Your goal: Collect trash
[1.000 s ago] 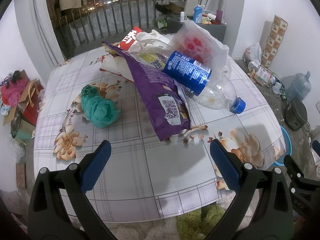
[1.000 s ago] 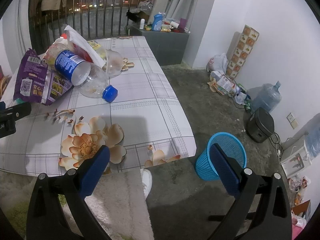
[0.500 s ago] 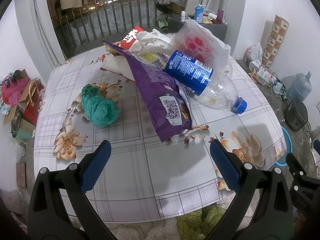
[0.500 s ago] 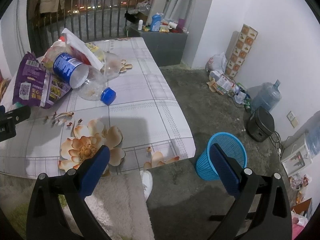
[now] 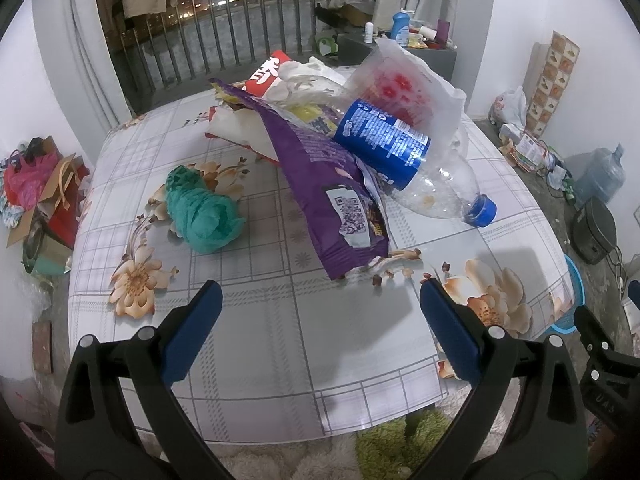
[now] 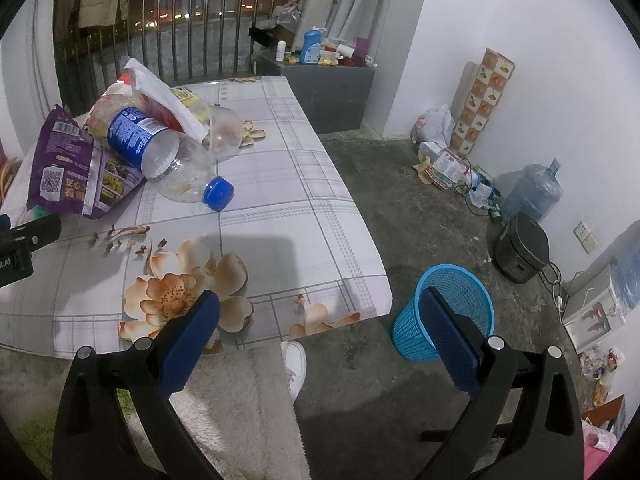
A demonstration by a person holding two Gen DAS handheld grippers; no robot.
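A heap of trash lies on the flowered tablecloth (image 5: 248, 344): a purple snack bag (image 5: 328, 184), a clear bottle with a blue label and blue cap (image 5: 404, 160), a crumpled green bag (image 5: 200, 212), and a red-printed plastic bag (image 5: 404, 84). My left gripper (image 5: 320, 300) hovers open above the table's near part, short of the purple bag. Over the table's front right corner my right gripper (image 6: 320, 308) is open and holds nothing. The bottle (image 6: 168, 156) and purple bag (image 6: 64, 168) are far left of it. A blue mesh bin (image 6: 448, 312) stands on the floor beside the table.
A railing (image 5: 240, 28) runs behind the table. A grey cabinet (image 6: 320, 80) with bottles stands at the back. On the floor to the right are a water jug (image 6: 532, 192), a black appliance (image 6: 520, 248) and stacked boxes (image 6: 480, 100). A white shoe (image 6: 296, 360) shows below.
Both grippers have drifted slightly; the trash heap sits a little lower and nearer in both views. Nothing has been taken hold of.
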